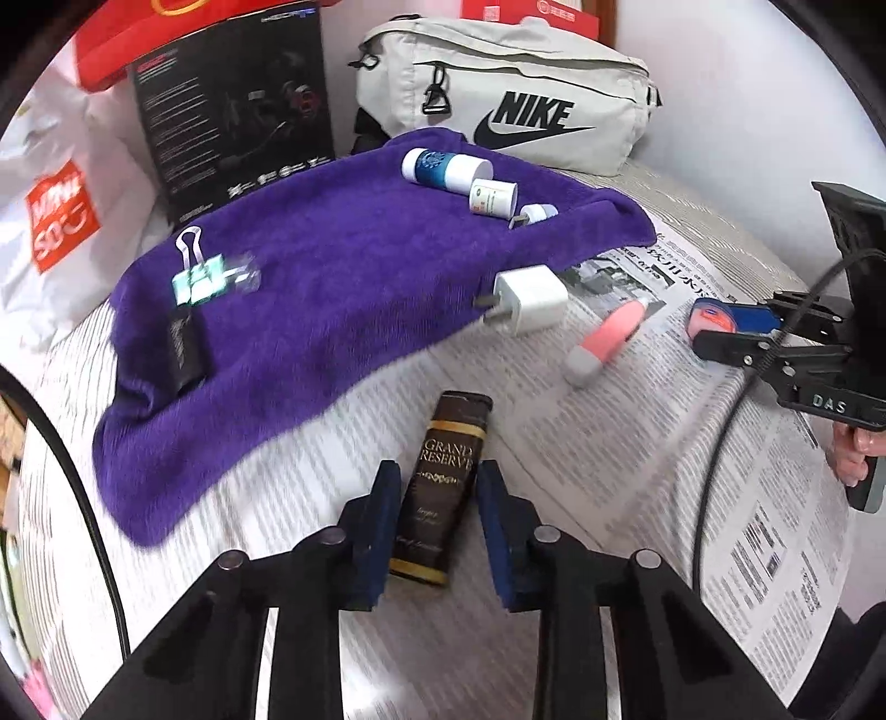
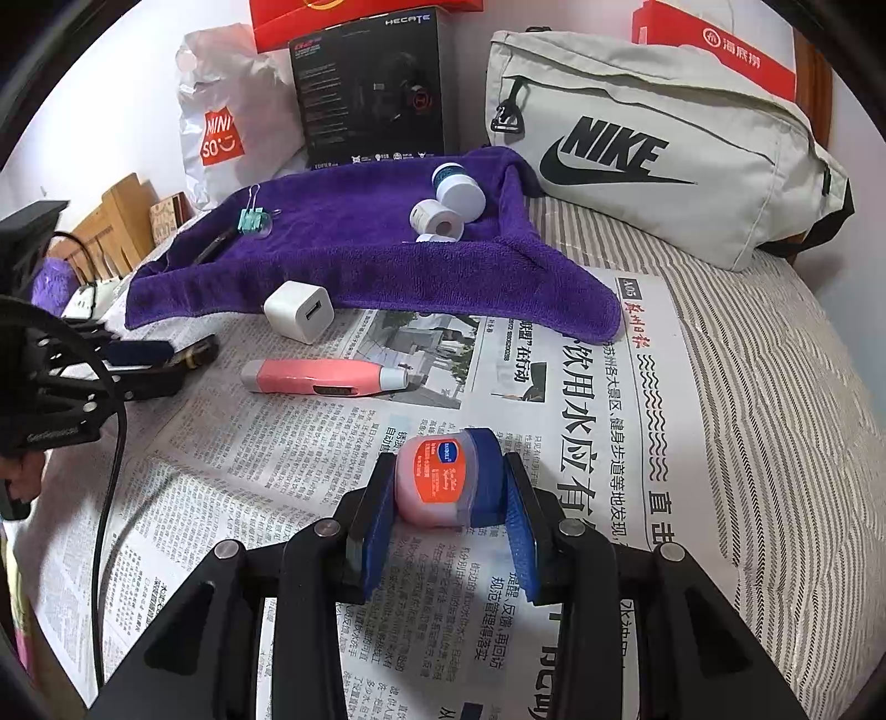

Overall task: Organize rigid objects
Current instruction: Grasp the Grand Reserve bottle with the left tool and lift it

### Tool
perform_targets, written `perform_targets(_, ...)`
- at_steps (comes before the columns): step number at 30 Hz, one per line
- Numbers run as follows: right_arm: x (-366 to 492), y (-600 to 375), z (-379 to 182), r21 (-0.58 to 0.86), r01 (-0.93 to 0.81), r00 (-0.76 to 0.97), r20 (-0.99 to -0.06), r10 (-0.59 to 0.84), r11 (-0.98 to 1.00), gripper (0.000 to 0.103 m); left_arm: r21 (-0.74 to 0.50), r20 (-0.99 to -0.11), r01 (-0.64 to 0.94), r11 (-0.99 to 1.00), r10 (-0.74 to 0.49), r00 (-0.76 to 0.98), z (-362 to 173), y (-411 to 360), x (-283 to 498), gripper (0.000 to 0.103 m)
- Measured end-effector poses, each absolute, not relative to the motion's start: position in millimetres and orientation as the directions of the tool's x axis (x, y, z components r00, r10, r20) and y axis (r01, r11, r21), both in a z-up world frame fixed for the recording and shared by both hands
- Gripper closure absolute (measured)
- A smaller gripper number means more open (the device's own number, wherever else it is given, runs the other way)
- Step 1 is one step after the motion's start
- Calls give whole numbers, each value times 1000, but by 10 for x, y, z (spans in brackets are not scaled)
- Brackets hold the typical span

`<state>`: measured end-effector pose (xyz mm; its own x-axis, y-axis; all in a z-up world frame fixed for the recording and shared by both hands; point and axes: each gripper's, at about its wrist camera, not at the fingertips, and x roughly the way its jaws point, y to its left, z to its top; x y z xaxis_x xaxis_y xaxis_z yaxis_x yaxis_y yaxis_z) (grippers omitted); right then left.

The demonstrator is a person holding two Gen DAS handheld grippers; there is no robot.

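Observation:
My left gripper (image 1: 437, 498) is open, its blue pads on either side of a dark brown "Grand Reserve" lighter (image 1: 440, 487) lying on the newspaper. My right gripper (image 2: 448, 493) is shut on a small pink Vaseline jar with a blue lid (image 2: 443, 482), held just above the newspaper; it also shows at the right of the left wrist view (image 1: 714, 321). A purple towel (image 2: 360, 260) holds a green binder clip (image 2: 252, 219), small white bottles (image 2: 451, 188) and a black item (image 1: 183, 349). A white charger (image 2: 299, 311) and a pink pen-shaped tube (image 2: 326, 376) lie on the newspaper.
A grey Nike bag (image 2: 653, 149), a black Hecate box (image 2: 371, 83), a Miniso plastic bag (image 2: 227, 122) and red boxes (image 2: 720, 44) stand at the back. Newspaper (image 2: 581, 399) covers a striped bedsheet (image 2: 786, 387). Wooden furniture (image 2: 111, 221) is at left.

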<state>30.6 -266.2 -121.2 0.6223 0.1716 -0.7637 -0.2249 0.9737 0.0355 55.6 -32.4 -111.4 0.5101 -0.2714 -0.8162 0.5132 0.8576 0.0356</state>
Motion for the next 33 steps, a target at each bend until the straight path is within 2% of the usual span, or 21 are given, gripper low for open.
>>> perform_targets(9, 301, -2654, -1215, 20, -225, 625, -764, 160, 974, 66, 5, -775, 443, 897, -277, 569, -1145, -265, 460, 75)
perform_targets(15, 302, -2650, -1217, 20, -226, 625, -764, 161, 974, 65, 33, -774, 430, 902, -249, 582, -1142, -311, 448, 71)
perform_targets(28, 300, -2635, -1224, 4, -226, 628, -764, 149, 974, 66, 12, -774, 430, 903, -264, 576, -1137, -276, 461, 71)
perform_targets(33, 301, -2633, -1225, 2, -227, 628, -764, 148, 974, 66, 3, -776, 446, 895, -279, 566, -1136, -293, 455, 63)
